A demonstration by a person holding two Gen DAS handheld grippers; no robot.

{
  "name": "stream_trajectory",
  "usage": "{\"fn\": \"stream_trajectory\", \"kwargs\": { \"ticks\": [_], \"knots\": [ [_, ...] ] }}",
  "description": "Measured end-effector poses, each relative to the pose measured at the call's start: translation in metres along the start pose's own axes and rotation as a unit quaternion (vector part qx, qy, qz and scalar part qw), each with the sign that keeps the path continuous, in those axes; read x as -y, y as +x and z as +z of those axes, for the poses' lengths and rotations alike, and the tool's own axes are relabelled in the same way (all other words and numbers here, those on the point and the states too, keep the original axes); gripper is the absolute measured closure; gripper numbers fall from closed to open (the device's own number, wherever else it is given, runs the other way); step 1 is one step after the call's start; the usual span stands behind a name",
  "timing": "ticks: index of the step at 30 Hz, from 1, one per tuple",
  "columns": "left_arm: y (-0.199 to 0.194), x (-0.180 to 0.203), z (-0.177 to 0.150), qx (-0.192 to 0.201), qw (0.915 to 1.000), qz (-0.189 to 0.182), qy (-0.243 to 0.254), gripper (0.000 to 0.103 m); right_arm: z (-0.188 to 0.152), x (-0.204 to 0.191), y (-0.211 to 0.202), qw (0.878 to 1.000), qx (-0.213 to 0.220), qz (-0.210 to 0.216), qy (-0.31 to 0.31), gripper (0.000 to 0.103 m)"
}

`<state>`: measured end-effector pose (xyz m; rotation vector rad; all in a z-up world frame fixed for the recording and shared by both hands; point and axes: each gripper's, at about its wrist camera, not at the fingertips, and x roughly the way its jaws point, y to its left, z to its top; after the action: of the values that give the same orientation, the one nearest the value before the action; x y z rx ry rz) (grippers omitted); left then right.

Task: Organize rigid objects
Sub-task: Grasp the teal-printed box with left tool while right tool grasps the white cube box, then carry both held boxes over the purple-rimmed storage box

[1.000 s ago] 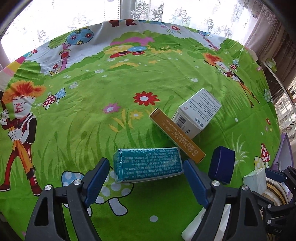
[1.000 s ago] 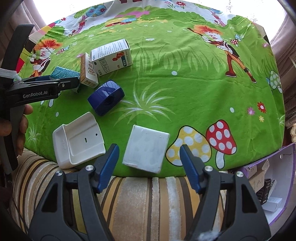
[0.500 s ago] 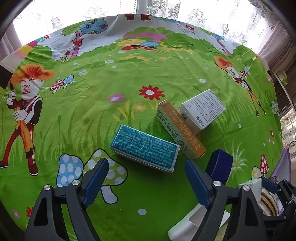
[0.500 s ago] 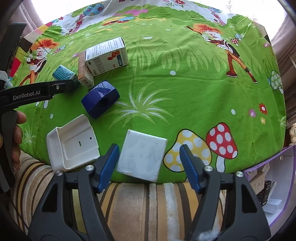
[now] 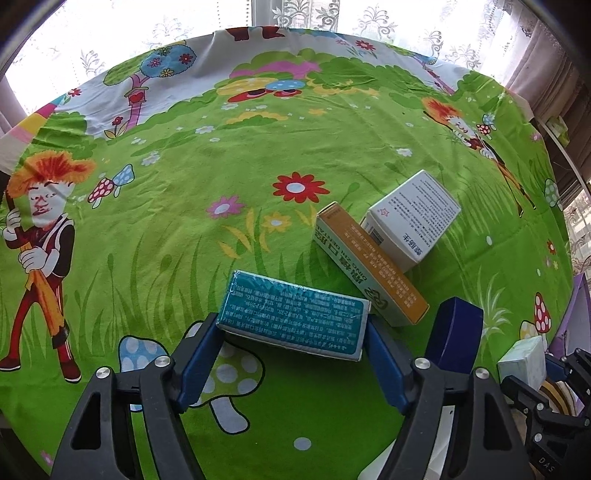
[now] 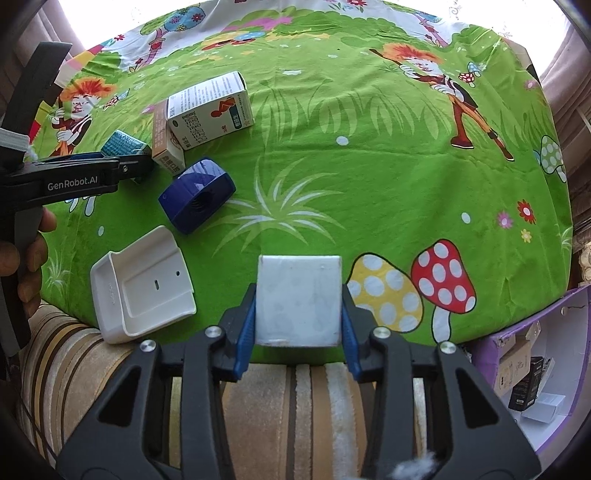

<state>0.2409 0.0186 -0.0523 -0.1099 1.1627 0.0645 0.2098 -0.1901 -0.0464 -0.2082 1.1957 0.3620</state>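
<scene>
My left gripper [image 5: 291, 332] is shut on a teal box [image 5: 293, 319], its blue pads against both short ends; the box also shows in the right wrist view [image 6: 122, 144]. Beside it lie an orange-and-white box [image 5: 365, 264] and a white printed box [image 5: 412, 218], touching each other. My right gripper [image 6: 298, 306] is shut on a white square block [image 6: 298, 300] at the near edge of the green cartoon cloth [image 6: 369, 166]. A dark blue plastic piece [image 6: 197, 195] and a white plastic tray [image 6: 142, 286] lie to its left.
A striped sofa cushion [image 6: 295, 398] lies under the cloth's near edge. A purple-rimmed white bin [image 6: 532, 365] with small boxes stands at the right. Curtained windows stand behind the cloth's far edge [image 5: 295, 33].
Both grippers have closed: the left one onto the teal box, the right one onto the white block, which now sits square between its pads. Both moved forward.
</scene>
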Motion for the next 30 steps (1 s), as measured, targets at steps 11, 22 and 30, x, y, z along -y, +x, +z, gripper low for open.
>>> {"fn": "stream_trajectory", "kwargs": {
  "ticks": [11, 22, 30],
  "knots": [
    [-0.047, 0.005, -0.017, 0.036, 0.9980, -0.030, -0.042, 0.027, -0.005, 0.004, -0.020, 0.999, 0.033, 0.014, 0.004, 0.059],
    [-0.100, 0.047, -0.034, 0.077, 0.9928, -0.084, -0.037, 0.027, -0.013, 0.017, -0.052, 0.997, 0.070, 0.014, 0.019, 0.059],
    [-0.122, 0.078, -0.046, 0.089, 0.9902, -0.106, -0.020, 0.027, -0.028, 0.035, -0.082, 0.995, 0.098, 0.007, 0.029, 0.059]
  ]
}}
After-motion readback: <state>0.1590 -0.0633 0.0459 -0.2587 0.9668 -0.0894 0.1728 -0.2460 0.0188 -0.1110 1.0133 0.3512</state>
